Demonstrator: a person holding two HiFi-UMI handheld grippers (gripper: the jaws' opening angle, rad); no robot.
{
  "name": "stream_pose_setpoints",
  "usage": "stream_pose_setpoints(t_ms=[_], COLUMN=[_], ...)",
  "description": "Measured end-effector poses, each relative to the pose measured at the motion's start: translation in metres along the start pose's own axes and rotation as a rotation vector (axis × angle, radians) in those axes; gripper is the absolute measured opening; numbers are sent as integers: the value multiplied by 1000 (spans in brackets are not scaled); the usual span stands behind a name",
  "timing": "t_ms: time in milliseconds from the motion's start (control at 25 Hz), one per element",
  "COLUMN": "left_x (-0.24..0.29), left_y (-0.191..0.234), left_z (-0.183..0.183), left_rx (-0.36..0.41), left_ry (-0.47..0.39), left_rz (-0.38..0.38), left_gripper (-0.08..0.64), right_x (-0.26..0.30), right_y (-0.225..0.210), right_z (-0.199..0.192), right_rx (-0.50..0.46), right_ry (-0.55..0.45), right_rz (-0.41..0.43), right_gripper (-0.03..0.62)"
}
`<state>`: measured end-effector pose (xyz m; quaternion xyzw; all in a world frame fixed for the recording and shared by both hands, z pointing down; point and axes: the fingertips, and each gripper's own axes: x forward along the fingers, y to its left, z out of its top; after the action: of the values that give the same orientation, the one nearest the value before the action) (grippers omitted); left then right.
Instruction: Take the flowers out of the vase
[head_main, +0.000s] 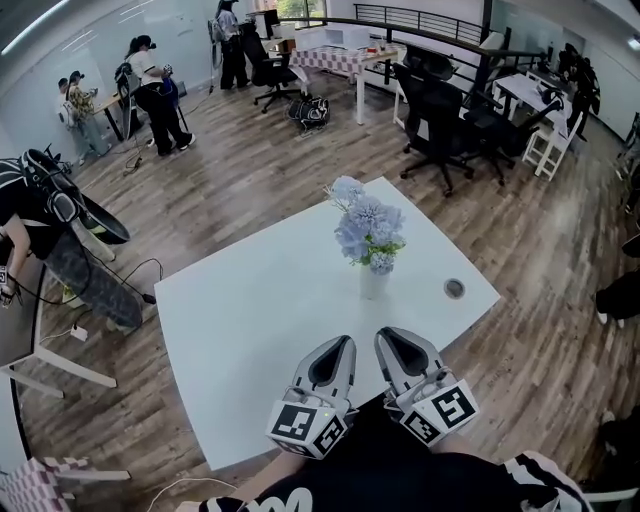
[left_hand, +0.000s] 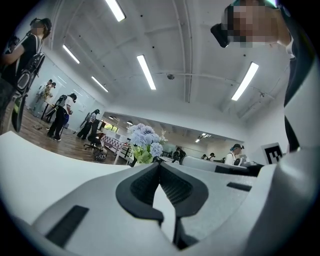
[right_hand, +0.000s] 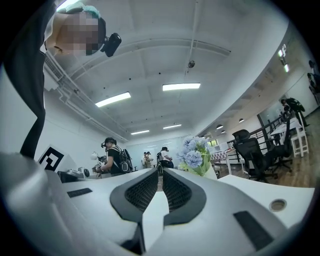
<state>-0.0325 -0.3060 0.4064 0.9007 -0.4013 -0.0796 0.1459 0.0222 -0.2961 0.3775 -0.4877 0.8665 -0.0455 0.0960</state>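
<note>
1. While upright in the small white vase (head_main: 373, 283) on the white table (head_main: 250, 300), the pale blue flowers (head_main: 368, 232) stand at 12 o'clock from both grippers.
2. Left gripper (head_main: 344, 342), right gripper (head_main: 386, 336): jaws closed, empty.

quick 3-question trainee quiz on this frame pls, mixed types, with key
1. True or false: the flowers are already out of the vase.
2. What is the right gripper holding? A: a flower stem. B: the vase. C: nothing.
3. Fill in: in the head view, the round port in the table lies to the vase's ____.

Key
1. False: they stand in the vase.
2. C: its jaws are shut with nothing between them, short of the vase.
3. Right.
</note>
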Motion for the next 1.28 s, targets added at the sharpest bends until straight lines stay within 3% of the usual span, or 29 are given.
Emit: stream_pose_setpoints(t_ms=[360,440,560,920,1280], left_x=[7,11,16,27,37], left_y=[20,27,35,46,54], left_z=[8,11,11,4,3], left_rx=[29,29,20,-1,1], left_ry=[11,4,4,30,56], left_rz=[31,46,60,62,79], left_gripper=[8,8,8,8,8], right_x=[27,35,40,68,97], right_y=[-39,-50,-70,-99,-111], right_z=[-9,-15,-22,-23,-22], right_rx=[-52,-57,-63,-152,-200], right_ry=[40,67,92,128,144], right_rz=[-39,-48,-91,-135,-120], right_gripper=[31,134,166,238,249])
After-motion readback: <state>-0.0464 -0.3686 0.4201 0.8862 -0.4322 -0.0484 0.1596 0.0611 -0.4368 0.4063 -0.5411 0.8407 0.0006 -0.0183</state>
